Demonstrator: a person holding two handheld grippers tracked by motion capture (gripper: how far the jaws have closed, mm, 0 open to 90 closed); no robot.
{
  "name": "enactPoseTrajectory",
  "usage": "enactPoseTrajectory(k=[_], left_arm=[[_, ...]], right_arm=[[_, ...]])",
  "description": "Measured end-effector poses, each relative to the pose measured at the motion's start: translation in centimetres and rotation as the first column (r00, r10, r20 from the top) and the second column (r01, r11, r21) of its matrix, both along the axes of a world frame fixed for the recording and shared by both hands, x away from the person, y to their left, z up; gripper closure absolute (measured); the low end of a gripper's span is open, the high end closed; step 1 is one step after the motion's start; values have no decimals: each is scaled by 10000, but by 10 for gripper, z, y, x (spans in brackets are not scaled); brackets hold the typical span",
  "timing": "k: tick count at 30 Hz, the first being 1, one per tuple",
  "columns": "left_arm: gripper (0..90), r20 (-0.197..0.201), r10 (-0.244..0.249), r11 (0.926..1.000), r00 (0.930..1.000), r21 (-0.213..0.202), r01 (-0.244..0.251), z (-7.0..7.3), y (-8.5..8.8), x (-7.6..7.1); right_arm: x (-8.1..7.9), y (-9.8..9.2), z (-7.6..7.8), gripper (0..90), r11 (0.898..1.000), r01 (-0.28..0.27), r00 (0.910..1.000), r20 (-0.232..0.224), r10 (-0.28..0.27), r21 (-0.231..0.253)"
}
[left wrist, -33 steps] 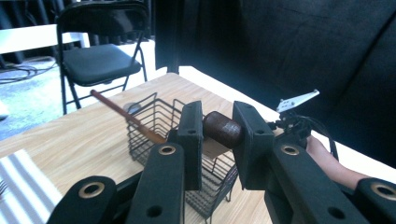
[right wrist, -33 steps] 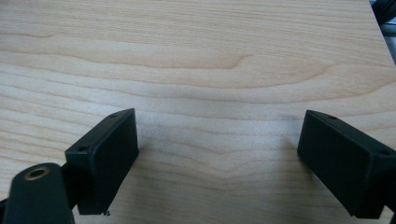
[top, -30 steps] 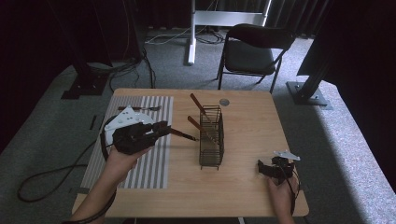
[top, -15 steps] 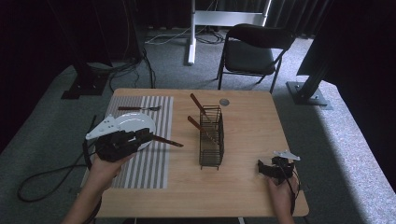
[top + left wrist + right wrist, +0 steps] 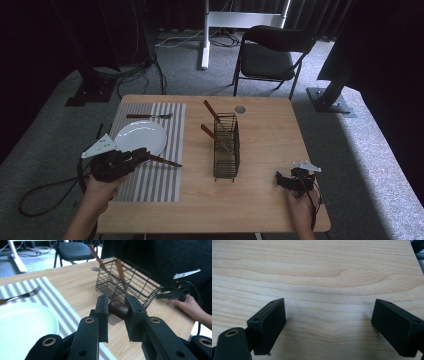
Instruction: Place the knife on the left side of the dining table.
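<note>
A light wood-grain counter (image 5: 270,150) stands on grey carpet (image 5: 60,130) in a dim room with dark curtains behind it. A black wire cutlery basket (image 5: 226,147) stands near the counter's middle and serves as the landmark here. Two brown-handled utensils (image 5: 212,114) lean out of its top toward the far left.

To the left of the basket lies a grey-and-white striped placemat (image 5: 165,175), carrying a white plate (image 5: 141,137) and, beyond the plate, a fork (image 5: 149,116). Behind the basket, a small round grey disc (image 5: 240,109) sits on the wood. Farther back on the carpet are a black folding chair (image 5: 272,52) and a white stand (image 5: 206,35), with cables trailing by it.

The left gripper (image 5: 117,311), in front and to the left of the basket over the placemat, has its fingers (image 5: 102,312) closed on the dark brown handle of a utensil (image 5: 165,161), which points toward the basket.

The right gripper (image 5: 281,181) rests in front and to the right of the basket, near the counter's near edge; in the right gripper view its fingers (image 5: 268,320) stand wide apart over bare wood, holding nothing.
</note>
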State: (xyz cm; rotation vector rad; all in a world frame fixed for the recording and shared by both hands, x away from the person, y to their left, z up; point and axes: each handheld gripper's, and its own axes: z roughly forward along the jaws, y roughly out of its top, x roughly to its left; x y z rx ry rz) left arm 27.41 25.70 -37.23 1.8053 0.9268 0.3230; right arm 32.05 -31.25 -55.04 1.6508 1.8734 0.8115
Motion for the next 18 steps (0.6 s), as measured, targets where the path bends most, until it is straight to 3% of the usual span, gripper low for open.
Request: enactPoseTrajectory(k=[18], left_arm=[[746,-1054,409,9991,9936,-42,-416,-37,30,-6]], right_arm=[[0,0,0,116,10000,0,10000,-2,0,-1]])
